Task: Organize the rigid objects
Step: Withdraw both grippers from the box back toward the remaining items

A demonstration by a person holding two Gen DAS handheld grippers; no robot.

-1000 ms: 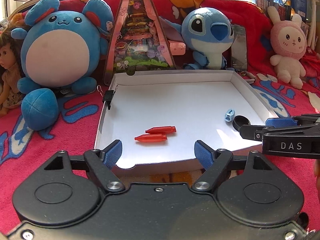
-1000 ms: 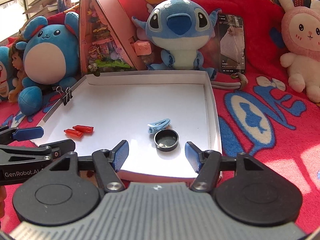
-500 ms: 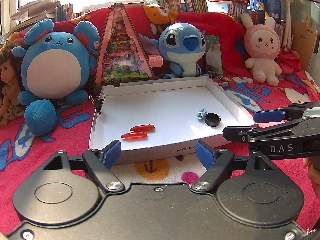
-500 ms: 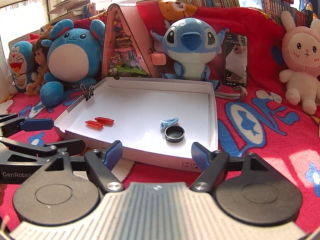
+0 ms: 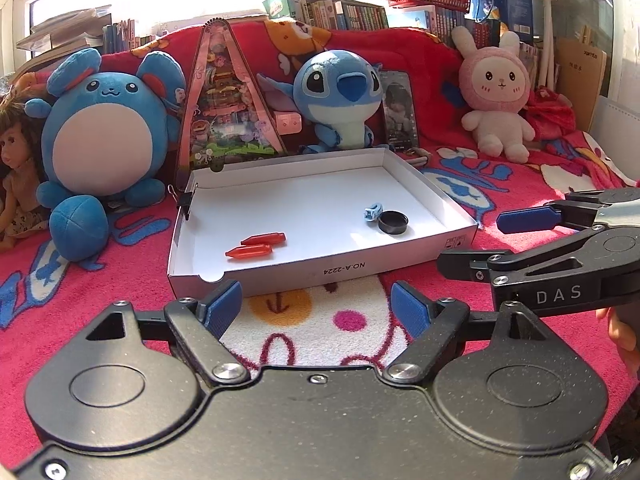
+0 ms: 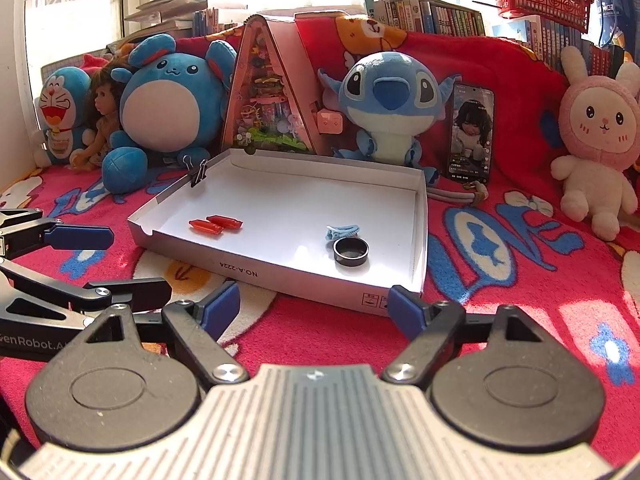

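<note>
Left gripper (image 5: 316,300): I held it with the jaws spread wide and nothing between them, low over the red blanket (image 5: 120,272), just short of the near wall of the white box lid (image 5: 320,270).
Right gripper (image 6: 312,306): it was likewise wide apart and carrying nothing, poised before the lid's near right corner.
Red capsules (image 5: 256,245): two lay side by side, touching or nearly so, on the lid's floor toward its left front.
Blue hair clip (image 6: 342,231): it lay toward the right front, just beside the black round cap (image 6: 351,251) (whether they touched, I could not tell).
Binder clip (image 6: 199,174): it was clamped on the lid's left wall, well apart from the loose items.
Step in hand: I judged everything loose was already in the lid in two groups, so this was either a pause or the finish.
How to do it well: if I went back in, each gripper should take its own side, left for the capsules, right for the clip and cap. I would come down over the near wall, not through it.
Risk: the capsules looked likely to roll, and the cap's low rim gave little to pinch, so I would close slowly across its width.
</note>
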